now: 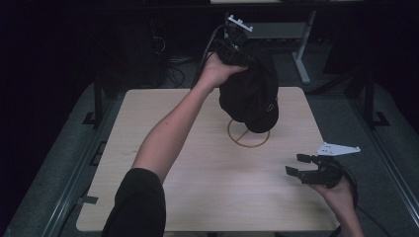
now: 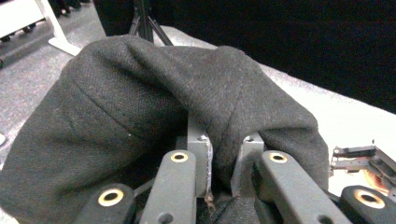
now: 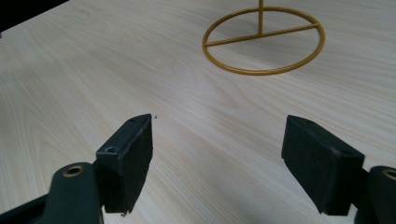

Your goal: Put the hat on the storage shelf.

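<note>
Above the far middle of the pale wooden table (image 1: 197, 197), the left gripper (image 1: 236, 52) was raised in the person's left hand (image 1: 217, 71), its jaws pinched shut on a fold of a black cap (image 1: 252, 94). From the left gripper view, the dark woven fabric (image 2: 140, 107) bunched over and between the two grey pads (image 2: 201, 154), which stood close together with cloth clamped between them. The cap hung down from that grip, its lower edge over the gold wire stand (image 1: 247, 138), whose ring-shaped base rested on the table; whether the cap touched the stand's upright could not be told. Near the table's right edge, the right gripper (image 1: 299, 165) rested low in the person's right hand (image 1: 341, 190), jaws spread wide with nothing between them. Its own view looked across bare wood toward the stand's ring (image 3: 264, 39), well apart from its pads (image 3: 130, 154).
</note>
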`<state>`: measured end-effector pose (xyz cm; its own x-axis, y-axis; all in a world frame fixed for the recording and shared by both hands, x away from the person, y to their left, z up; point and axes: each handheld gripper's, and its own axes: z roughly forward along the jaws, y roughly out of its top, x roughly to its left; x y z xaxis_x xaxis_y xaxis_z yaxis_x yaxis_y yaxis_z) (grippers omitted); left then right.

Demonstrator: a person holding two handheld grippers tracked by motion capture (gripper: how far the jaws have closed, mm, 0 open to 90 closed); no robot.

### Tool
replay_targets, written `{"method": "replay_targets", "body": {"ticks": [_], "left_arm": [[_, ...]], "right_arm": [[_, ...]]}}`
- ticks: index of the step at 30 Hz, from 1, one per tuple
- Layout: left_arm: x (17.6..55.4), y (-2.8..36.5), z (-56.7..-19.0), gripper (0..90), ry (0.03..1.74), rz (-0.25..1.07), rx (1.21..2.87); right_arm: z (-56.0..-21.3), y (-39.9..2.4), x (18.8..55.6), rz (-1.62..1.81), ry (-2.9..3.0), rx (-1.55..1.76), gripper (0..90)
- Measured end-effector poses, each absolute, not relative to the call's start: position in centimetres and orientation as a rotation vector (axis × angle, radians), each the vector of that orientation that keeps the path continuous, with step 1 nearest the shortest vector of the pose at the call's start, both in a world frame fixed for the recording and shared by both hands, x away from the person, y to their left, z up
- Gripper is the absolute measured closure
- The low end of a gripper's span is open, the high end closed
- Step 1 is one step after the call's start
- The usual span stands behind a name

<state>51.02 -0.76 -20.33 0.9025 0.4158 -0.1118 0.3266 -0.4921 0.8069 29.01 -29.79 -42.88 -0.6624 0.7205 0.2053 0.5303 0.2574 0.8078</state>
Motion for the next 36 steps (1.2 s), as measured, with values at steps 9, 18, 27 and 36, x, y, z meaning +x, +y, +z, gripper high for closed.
{"method": "replay_targets", "body": {"ticks": [9, 18, 27, 36], "left_arm": [[51.8, -3.2, -22.5, 60.8, 0.57, 0.071, 2.133], [51.2, -2.2, -21.9, 53.6, 0.563, 0.121, 2.13], [50.1, -0.5, -21.0, 48.4, 0.568, 0.155, 2.12], [49.1, 0.9, -20.4, 45.6, 0.567, 0.171, 2.114]], "right_arm": [[-43.1, -29.6, 29.0, 1.343, 2.333, 1.182, 24.2], [-43.2, -29.8, 28.8, 1.336, 2.32, 1.19, 23.6], [-43.3, -29.7, 28.9, 1.323, 2.311, 1.182, 22.9], [-43.4, -29.4, 29.0, 1.309, 2.312, 1.18, 22.9]]}}
